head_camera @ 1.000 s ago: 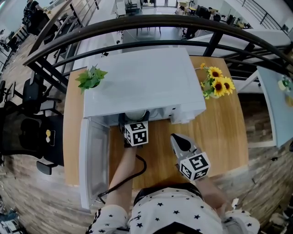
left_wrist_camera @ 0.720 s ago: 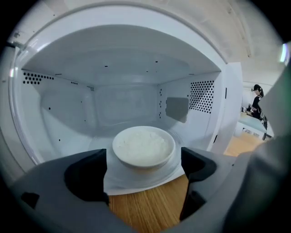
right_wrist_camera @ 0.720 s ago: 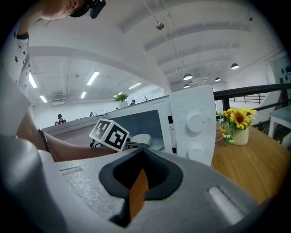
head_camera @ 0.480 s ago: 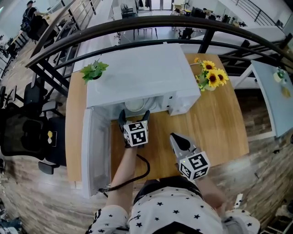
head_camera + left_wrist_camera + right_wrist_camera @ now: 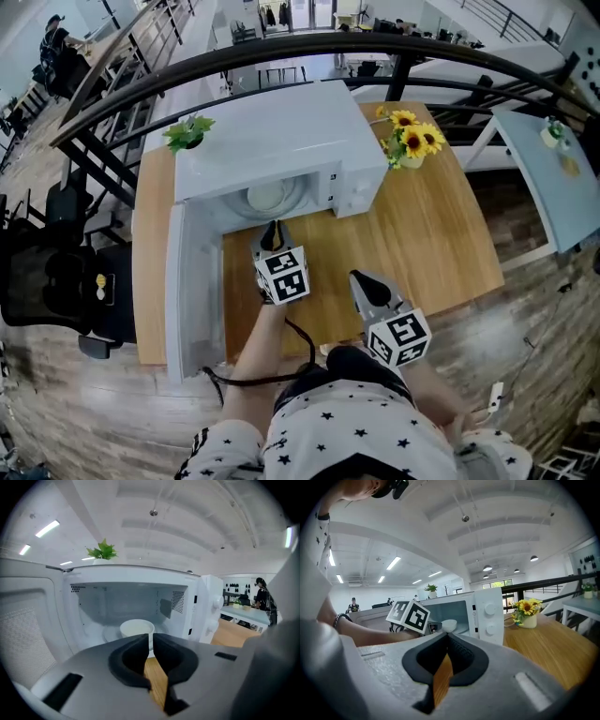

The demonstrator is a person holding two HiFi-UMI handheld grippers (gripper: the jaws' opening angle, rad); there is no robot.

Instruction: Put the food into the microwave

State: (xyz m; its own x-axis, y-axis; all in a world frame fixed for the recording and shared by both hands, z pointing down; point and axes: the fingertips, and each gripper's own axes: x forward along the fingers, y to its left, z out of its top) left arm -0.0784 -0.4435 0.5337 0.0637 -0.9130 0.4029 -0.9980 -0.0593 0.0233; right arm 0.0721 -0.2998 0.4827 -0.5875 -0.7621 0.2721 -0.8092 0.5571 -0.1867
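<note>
A white bowl (image 5: 267,197) of food sits on the turntable inside the open white microwave (image 5: 281,141); the left gripper view shows the bowl (image 5: 137,629) standing free in the cavity. My left gripper (image 5: 273,226) hovers just outside the microwave's mouth and points at the bowl. Its jaws (image 5: 151,637) are closing, nearly together, with nothing between them. My right gripper (image 5: 362,279) floats over the table to the right, nearer the person, shut and empty (image 5: 446,635). The microwave door (image 5: 192,281) hangs open at the left.
The wooden table (image 5: 431,234) carries a vase of sunflowers (image 5: 408,141) right of the microwave, and a small green plant (image 5: 187,134) stands on the microwave's top. A black railing (image 5: 281,52) arcs behind. A black chair (image 5: 47,281) stands left of the table.
My left gripper has pulled back out of the microwave's mouth and its jaws have come together, leaving the bowl inside. The right gripper has shifted slightly.
</note>
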